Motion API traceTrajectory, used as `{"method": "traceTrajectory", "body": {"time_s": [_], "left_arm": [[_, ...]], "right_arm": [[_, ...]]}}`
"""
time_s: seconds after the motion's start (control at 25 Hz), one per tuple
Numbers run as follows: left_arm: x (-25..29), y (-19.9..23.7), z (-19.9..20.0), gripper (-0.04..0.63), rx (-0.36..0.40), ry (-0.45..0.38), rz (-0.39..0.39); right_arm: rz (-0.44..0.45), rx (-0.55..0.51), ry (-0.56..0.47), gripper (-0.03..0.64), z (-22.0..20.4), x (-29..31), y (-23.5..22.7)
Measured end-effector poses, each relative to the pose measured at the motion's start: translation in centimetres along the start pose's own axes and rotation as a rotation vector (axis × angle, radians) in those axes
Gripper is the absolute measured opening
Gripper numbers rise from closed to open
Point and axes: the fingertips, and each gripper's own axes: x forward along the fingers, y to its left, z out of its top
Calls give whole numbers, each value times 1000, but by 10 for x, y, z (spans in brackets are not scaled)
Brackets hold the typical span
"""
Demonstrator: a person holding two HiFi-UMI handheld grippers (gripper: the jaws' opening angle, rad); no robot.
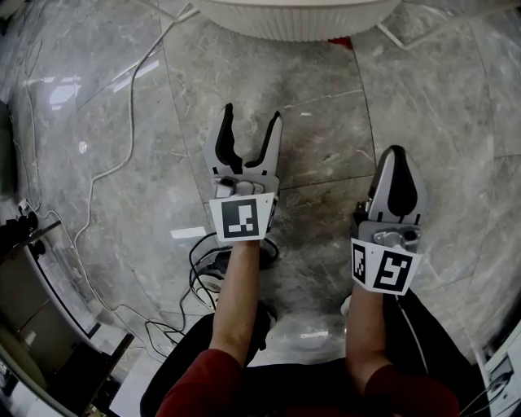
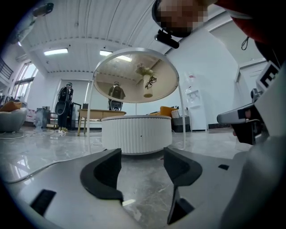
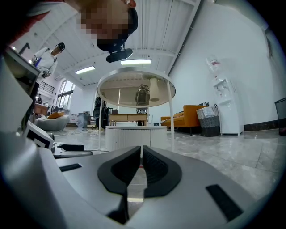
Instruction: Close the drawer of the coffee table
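Black-padded fingers (image 2: 105, 174) of the left gripper (image 1: 252, 116) stand spread, nothing between them; the right gripper (image 1: 396, 159) has its fingers (image 3: 156, 172) pressed together on nothing; both hover over grey marble floor (image 1: 326, 122); the white ribbed coffee table (image 1: 293, 20) lies straight ahead of the tips, well apart, the left gripper seemingly nearer; its drawer cannot be made out, so the push likely runs forward.

Large open studio hall dressed as a lounge: glossy grey marble floor (image 1: 326, 122), white walls (image 2: 214, 80), ceiling strip lights (image 2: 56, 52), orange sofa (image 3: 190, 117), round white coffee table (image 2: 136, 134), loose cables (image 1: 130, 106) across floor.
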Motion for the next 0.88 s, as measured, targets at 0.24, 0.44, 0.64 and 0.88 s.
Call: {"method": "traceTrajectory", "body": {"time_s": [0.24, 0.44, 0.64, 0.88], "left_arm": [[-28, -13, 8, 296, 28, -5, -15], [-43, -12, 10, 296, -29, -14, 9], [-42, -11, 11, 296, -88, -29, 25], [-45, -10, 7, 270, -79, -11, 10]], "right_arm": [[7, -2, -1, 26, 0, 1, 2], [15, 1, -8, 26, 2, 2, 5], [15, -2, -6, 26, 2, 1, 5], [21, -5, -10, 26, 4, 2, 7]]}}
